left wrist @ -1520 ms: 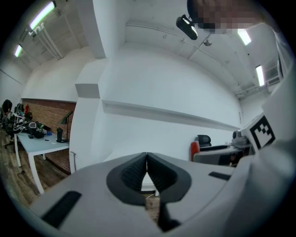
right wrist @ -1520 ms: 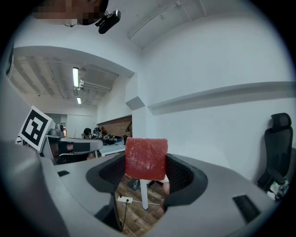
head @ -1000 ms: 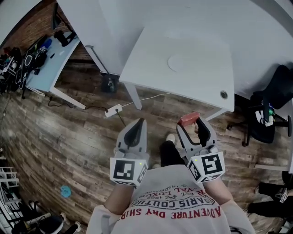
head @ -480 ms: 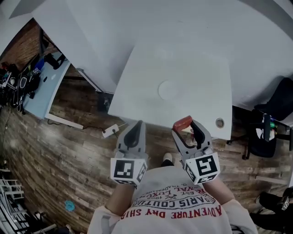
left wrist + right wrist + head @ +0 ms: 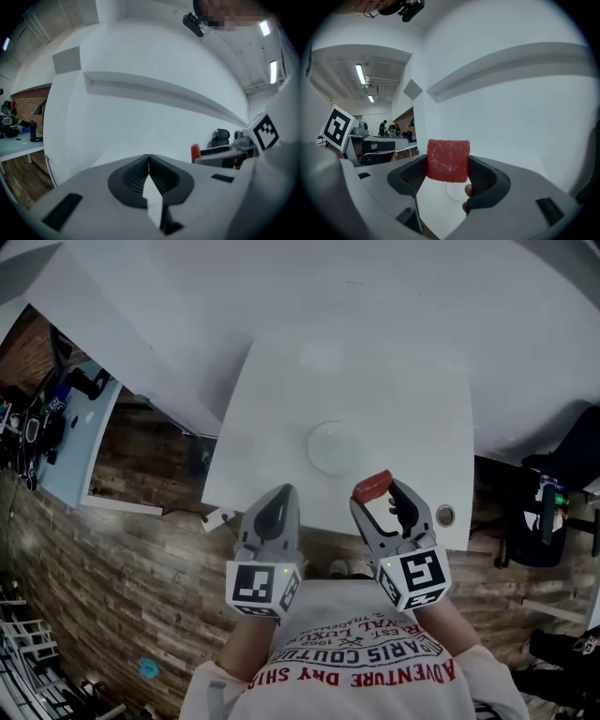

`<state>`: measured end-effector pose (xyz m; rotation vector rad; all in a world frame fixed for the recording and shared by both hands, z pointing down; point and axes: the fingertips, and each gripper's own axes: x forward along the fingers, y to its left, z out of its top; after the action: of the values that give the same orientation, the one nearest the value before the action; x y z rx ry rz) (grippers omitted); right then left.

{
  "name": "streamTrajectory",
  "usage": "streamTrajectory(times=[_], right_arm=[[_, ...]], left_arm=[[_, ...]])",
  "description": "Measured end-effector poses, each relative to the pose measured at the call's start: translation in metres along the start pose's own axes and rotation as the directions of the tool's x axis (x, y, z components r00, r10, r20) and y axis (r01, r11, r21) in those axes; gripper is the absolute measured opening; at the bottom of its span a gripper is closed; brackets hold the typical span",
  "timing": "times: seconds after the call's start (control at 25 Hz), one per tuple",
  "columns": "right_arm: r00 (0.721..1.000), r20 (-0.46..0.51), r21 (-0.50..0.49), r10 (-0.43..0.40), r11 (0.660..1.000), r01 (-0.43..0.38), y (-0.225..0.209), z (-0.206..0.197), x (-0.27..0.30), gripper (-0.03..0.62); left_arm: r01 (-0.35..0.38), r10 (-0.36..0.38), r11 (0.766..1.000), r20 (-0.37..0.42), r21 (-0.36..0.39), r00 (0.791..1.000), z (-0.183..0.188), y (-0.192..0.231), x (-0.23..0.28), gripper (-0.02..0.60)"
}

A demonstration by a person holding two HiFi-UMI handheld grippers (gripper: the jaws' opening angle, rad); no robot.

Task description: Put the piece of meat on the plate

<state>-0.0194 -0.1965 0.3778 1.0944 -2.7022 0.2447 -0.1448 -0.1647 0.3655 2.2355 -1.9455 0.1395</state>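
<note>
Right gripper [image 5: 377, 497] clamped on red piece of meat [image 5: 448, 160], frame centre; white plate [image 5: 334, 447] just above it; left gripper [image 5: 275, 514] jaws together, empty.

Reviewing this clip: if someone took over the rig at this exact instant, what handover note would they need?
Right tongs: shut on the piece of meat, held in the air over the near edge of the white table.
Left tongs: shut, empty, beside the right ones.
Plate: on the table, empty, ahead and slightly left of the meat.
Done: meat is gripped and lifted.
Left: carry it forward over the plate, lower it, open the right tongs.
</note>
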Motion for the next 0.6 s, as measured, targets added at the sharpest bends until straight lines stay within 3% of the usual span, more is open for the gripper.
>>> streamTrajectory(times=[0.24,0.6], right_arm=[[0.999,-0.008,0.026,-0.036,0.999,0.036,-0.013,-0.002,0.028,0.281],[0.985,-0.083,0.062,-0.153,0.985,0.159,-0.037,-0.005,0.083,0.281]], left_arm=[[0.047,-0.047,0.999,-0.025,0.002,0.999,-0.001,0.01,0.033,0.008],[0.215,-0.214,0.977,-0.076,0.008,0.974,0.003,0.029,0.103,0.008]])
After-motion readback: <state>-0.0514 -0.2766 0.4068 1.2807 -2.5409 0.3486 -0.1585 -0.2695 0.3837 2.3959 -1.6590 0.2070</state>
